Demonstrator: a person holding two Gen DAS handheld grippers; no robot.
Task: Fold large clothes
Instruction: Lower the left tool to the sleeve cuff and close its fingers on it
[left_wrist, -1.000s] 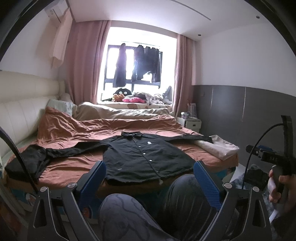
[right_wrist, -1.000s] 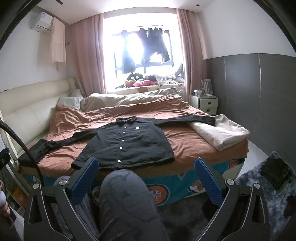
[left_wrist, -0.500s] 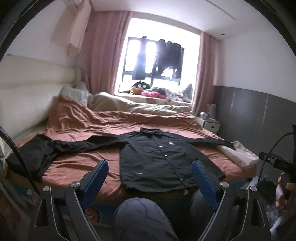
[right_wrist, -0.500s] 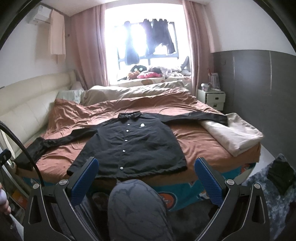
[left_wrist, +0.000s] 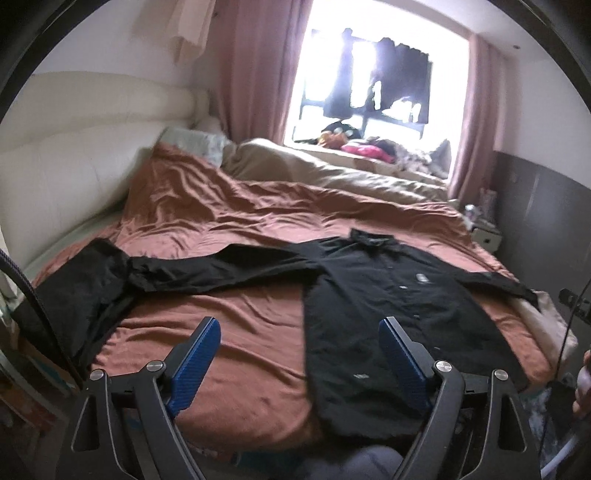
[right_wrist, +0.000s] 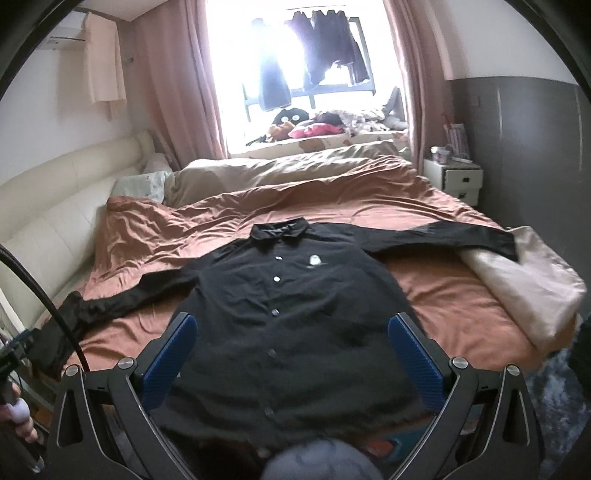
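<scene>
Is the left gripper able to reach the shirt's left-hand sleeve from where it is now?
Probably yes. The left gripper, jaws closing with nothing between them, faces the sleeve lying flat on the bedspread, nothing between.

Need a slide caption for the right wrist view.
Right gripper, fingers open, above a black shirt spread flat, sleeves out, on the rust-brown bed.

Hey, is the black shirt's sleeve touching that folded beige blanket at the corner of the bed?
Touching. In the right wrist view the black shirt has its sleeve cuff lying directly on the folded beige blanket.
</scene>
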